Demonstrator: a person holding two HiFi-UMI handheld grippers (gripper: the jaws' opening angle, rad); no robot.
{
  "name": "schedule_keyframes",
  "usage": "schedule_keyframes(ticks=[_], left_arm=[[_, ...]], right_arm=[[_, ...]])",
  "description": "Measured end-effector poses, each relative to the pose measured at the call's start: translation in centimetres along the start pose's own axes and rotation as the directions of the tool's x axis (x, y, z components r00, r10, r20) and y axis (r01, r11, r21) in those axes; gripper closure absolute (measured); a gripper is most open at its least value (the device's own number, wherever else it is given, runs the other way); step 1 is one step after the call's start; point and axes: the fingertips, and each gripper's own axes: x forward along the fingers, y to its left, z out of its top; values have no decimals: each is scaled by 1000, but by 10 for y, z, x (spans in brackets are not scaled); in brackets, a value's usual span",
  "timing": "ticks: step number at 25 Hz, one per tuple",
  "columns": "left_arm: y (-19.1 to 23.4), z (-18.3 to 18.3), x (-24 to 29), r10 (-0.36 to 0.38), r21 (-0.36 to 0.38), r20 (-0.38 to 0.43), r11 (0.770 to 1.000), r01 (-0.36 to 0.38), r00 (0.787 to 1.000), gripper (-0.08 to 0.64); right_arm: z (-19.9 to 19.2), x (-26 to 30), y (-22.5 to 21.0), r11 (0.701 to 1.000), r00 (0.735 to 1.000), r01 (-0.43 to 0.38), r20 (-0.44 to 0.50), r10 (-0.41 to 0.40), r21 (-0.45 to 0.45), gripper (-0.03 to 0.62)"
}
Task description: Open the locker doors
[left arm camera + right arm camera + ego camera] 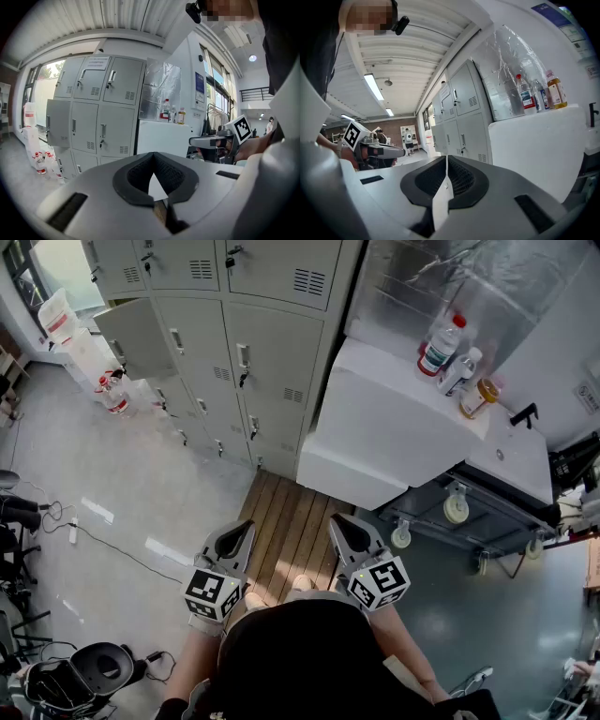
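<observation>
Well back from the lockers [272, 352], holding left gripper [236, 532] and right gripper [345, 529] closed, empty; liable to skid off a door handle [243, 357] unless opened. Could clip the white counter [384, 427] too.

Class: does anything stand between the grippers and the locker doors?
Nothing visible does. Only wooden decking lies between the left gripper, the right gripper and the locker doors; the white cabinet stands to the right.

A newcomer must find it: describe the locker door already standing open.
Start at the grey locker bank left of the white cabinet. In its leftmost column, second row from the top, one door is swung outward; its neighbours are shut.
</observation>
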Motion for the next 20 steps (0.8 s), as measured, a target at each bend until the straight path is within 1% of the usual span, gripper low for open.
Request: schedule_keyframes(ticks=[7,11,15,20], left_arm=[[-14,7,41,34,19,-16,999,-34,999,543],[-18,8,61,65,18,-24,998,-64,998,543],[-17,14,76,92,26,-25,996,-91,995,543],[-4,24,103,103,30,-15,994,-102,995,543]], right_arm=[[2,-8,-43,999,999,-32,0,32,10,552],[6,-6,-64,997,998,-66,24,65,43,552],[21,4,-78,995,995,-94,48,92,45,551],[31,32,-94,993,993,-110,46,109,29,551]])
